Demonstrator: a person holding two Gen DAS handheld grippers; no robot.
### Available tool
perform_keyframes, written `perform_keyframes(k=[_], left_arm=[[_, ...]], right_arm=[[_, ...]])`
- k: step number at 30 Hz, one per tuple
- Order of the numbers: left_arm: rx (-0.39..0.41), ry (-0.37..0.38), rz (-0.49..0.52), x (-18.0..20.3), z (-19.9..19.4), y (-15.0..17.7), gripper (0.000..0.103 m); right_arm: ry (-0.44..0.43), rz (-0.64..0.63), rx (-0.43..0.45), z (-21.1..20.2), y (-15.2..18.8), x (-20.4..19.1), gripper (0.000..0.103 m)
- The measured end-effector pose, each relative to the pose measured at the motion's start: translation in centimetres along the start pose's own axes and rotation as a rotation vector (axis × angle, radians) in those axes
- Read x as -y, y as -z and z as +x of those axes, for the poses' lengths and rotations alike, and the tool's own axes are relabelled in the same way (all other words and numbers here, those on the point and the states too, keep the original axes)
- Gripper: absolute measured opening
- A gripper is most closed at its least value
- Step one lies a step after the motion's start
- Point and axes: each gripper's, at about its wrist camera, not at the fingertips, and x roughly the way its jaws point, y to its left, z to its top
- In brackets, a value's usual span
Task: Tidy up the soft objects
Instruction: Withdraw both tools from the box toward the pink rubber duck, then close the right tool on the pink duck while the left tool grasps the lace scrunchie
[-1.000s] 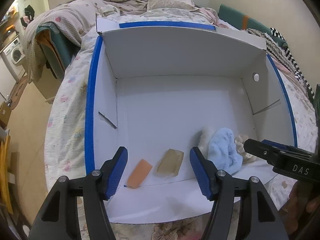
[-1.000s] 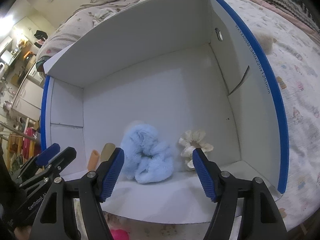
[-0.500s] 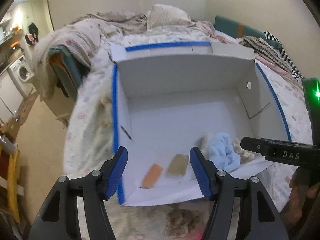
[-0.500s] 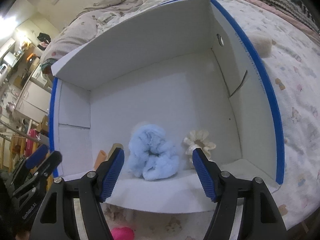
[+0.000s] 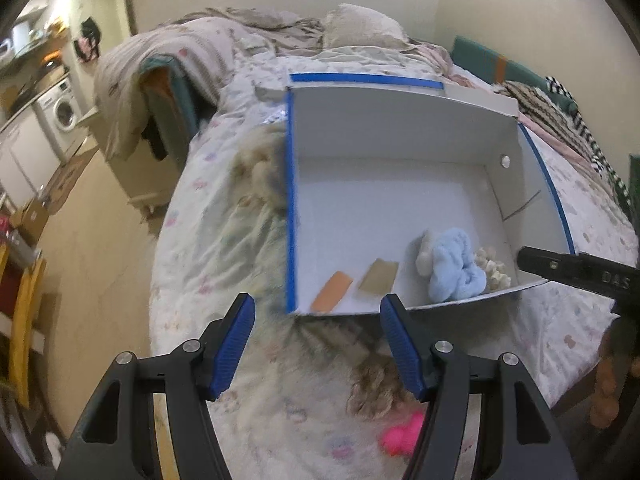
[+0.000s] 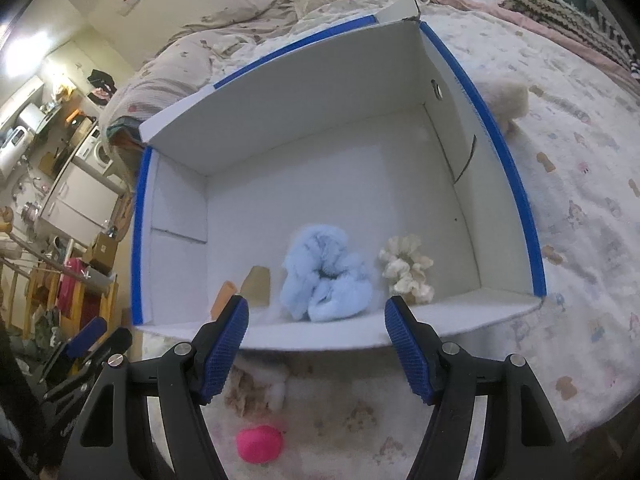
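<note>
A white box with blue-taped rims (image 5: 289,200) (image 6: 516,184) lies open on the bed. Inside near its front edge lie an orange sponge (image 5: 332,291) (image 6: 222,300), a tan sponge (image 5: 379,276) (image 6: 257,285), a light blue fluffy cloth (image 5: 454,268) (image 6: 324,276) and a cream scrunchie (image 5: 494,270) (image 6: 406,270). A pink soft ball (image 5: 400,436) (image 6: 259,442) and a beige fluffy item (image 5: 372,388) (image 6: 246,394) lie on the bedspread in front of the box. My left gripper (image 5: 318,344) and right gripper (image 6: 316,346) are open and empty, above the bedspread before the box.
A cream fluffy item (image 6: 506,100) lies on the bed right of the box, another beige furry one (image 5: 264,172) left of it. Pillows and blankets (image 5: 352,28) are at the head of the bed. The bed's left edge drops to the floor (image 5: 100,240).
Both grippers have pulled back and up from the box, so the bedspread in front with the pink ball has come into view. Both stay open.
</note>
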Motion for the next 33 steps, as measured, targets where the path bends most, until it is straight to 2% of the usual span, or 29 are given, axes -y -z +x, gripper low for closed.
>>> perform_keyframes(k=[6, 12, 18, 21, 23, 28, 32, 33], left_arm=[[-0.010, -0.022, -0.087, -2.7, -1.0, 1.6, 0.062], [-0.053, -0.059, -0.176, -5.7, -0.5, 3.0, 0.062], [-0.152, -0.099, -0.209, -6.8, 1.9, 4.1, 0.062], [-0.208, -0.083, -0.212, -6.4, 3.0, 4.5, 0.062], [-0.215, -0.077, -0.202, -6.0, 3.4, 4.5, 0.062], [-0.217, -0.067, -0.173, -5.2, 3.7, 4.3, 0.062], [-0.249, -0.052, -0.149, -4.7, 4.4, 4.5, 0.062], [-0.264, -0.045, -0.140, -4.5, 4.7, 4.6, 0.062]], right_arm=[[-0.012, -0.016, 0.029, -1.9, 2.1, -0.5, 0.075], [-0.020, -0.028, -0.054, -0.7, 4.9, -0.6, 0.075], [-0.052, -0.074, -0.179, 2.2, 7.0, -2.5, 0.075], [-0.115, -0.132, -0.308, 4.5, 8.7, -4.2, 0.075], [-0.116, -0.196, -0.376, 5.9, 10.1, -5.5, 0.075], [-0.060, -0.318, -0.433, 8.4, 12.1, -7.6, 0.075], [-0.063, -0.355, -0.443, 9.3, 12.1, -8.7, 0.074], [-0.062, -0.356, -0.432, 9.3, 11.9, -8.7, 0.065]])
